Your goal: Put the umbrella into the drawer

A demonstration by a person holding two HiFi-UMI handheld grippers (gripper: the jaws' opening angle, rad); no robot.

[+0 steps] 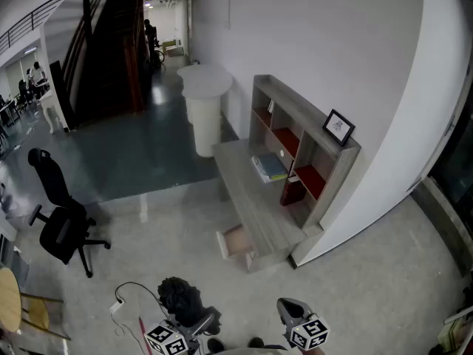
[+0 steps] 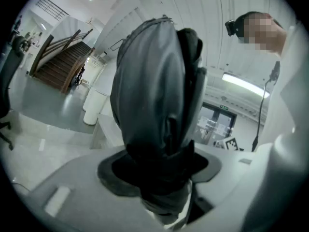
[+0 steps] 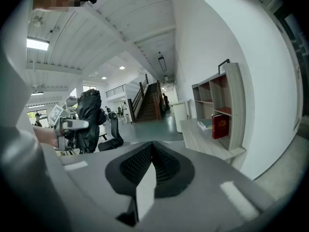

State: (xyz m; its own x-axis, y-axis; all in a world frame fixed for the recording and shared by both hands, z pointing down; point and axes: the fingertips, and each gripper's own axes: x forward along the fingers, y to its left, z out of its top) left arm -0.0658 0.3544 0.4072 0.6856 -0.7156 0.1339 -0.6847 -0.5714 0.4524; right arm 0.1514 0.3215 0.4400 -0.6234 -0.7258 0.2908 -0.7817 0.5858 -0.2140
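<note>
My left gripper [image 2: 159, 174] is clamped on the black umbrella [image 2: 153, 88], which sticks up btw the jaws. Right gripper [image 3: 150, 170] is pinched closed w/ nothing in it. The drawer [image 1: 238, 241] hangs open under the desk [image 1: 250, 198], well away from both.

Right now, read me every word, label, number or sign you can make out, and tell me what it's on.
Nothing here can be read as words.
Red book in the shelf unit: gold print, too blurred to read.
Green sign over the glass doors: too small to read.
Framed picture on top of the shelf unit: too small to read.
Marker cubes: black-and-white square patterns, no words.
</note>
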